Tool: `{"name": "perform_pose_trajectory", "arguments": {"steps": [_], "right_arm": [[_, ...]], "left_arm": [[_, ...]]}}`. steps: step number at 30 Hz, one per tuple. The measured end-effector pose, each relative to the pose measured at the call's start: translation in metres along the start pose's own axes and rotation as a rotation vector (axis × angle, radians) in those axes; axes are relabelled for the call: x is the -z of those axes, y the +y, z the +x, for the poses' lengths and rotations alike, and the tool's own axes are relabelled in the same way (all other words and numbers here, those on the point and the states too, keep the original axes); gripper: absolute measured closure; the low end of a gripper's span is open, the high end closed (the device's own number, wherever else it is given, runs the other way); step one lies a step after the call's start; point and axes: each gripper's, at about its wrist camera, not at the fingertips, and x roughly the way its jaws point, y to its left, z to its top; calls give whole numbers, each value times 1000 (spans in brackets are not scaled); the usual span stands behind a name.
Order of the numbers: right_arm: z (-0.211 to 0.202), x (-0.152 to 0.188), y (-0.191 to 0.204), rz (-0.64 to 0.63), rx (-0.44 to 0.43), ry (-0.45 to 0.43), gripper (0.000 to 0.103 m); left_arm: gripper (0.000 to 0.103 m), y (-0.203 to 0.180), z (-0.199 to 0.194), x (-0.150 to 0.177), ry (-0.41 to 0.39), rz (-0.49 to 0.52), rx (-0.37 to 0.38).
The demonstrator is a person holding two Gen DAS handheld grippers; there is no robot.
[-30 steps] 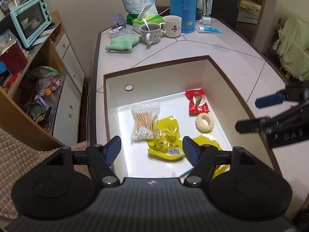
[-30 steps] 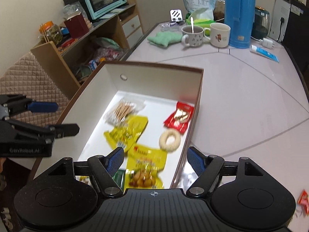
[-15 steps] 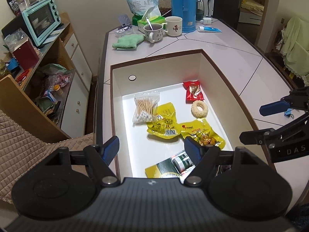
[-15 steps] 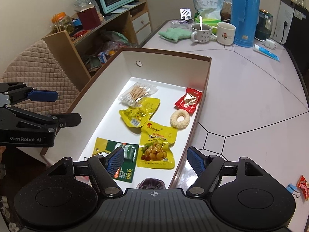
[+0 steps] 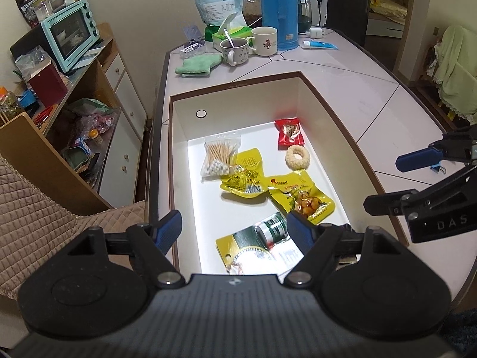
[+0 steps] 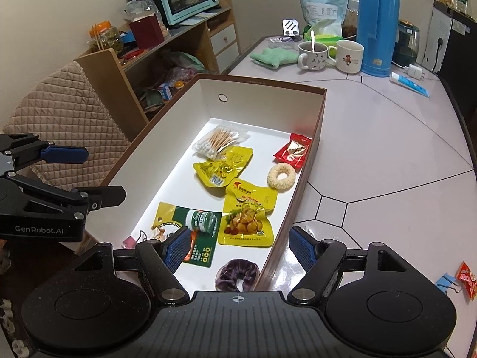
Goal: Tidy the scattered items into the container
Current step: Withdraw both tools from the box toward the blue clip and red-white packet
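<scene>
- Right tongs (image 6: 240, 246) gape empty over the near rim of the box (image 6: 310, 161).
- Purple scrunchie (image 6: 237, 274) lies inside at 6 o'clock.
- Red packet (image 6: 466, 279) and blue clip (image 6: 446, 282) rest on the worktop (image 6: 387, 155) at 4 o'clock.

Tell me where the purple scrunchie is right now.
In the right wrist view the purple scrunchie lies inside the box, at its near end by the right wall, just below the yellow snack pouch.

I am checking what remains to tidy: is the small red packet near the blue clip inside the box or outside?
Outside. The small red packet lies on the table beside the blue clip, apart from the box.
</scene>
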Motion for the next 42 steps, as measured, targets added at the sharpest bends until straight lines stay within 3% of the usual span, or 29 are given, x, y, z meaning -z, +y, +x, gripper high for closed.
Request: {"name": "perform_pose_trajectory", "arguments": {"steps": [25, 36, 42], "right_arm": [[-39, 27, -25, -20, -76, -54, 28], [-75, 43, -85, 48, -53, -102, 28], [-99, 72, -144, 127, 25, -106, 28]], "left_arm": [[22, -49, -32, 15, -7, -17, -54], [21, -103, -36, -3, -34, 29, -20], [21, -150, -31, -16, -53, 75, 50]]}}
